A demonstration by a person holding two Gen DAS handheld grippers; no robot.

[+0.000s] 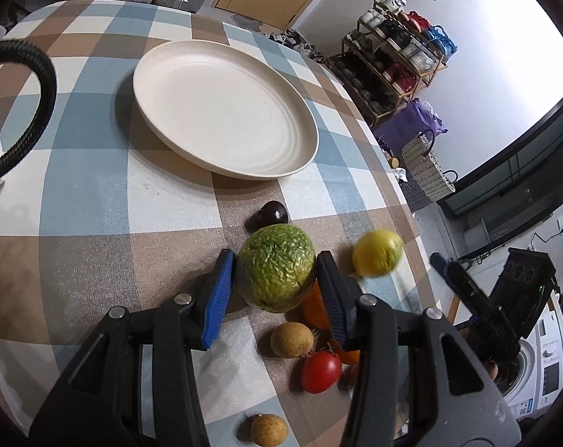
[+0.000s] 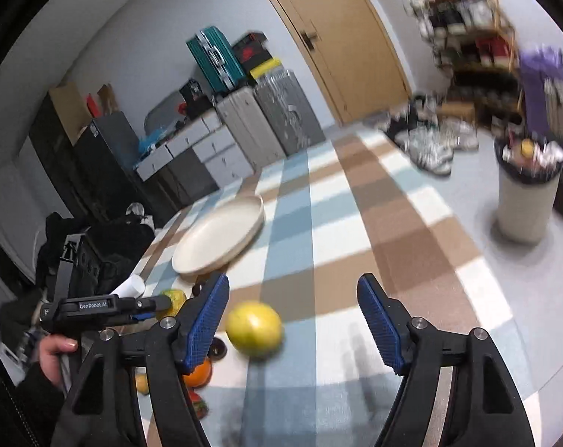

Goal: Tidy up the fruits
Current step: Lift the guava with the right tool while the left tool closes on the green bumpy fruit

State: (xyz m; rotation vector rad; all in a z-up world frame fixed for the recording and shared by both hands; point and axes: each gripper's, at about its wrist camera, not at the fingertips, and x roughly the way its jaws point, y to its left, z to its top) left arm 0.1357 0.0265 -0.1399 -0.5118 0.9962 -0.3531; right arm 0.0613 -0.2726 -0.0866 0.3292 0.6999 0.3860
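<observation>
One cream plate lies empty on the checked tablecloth. Nearer than the plate, the left gripper clamps one rough green fruit. Around that fruit lie one dark plum, two brown longans, one red tomato and one orange. Right of it, one yellow lemon sits loose between the right gripper's wide-parted jaws.

Fruit cluster crowds table's near edge; plate bare.

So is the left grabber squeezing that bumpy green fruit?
Touching. In the left wrist view, both blue pads of the left gripper press against the sides of the bumpy green fruit, with no gap showing.
</observation>
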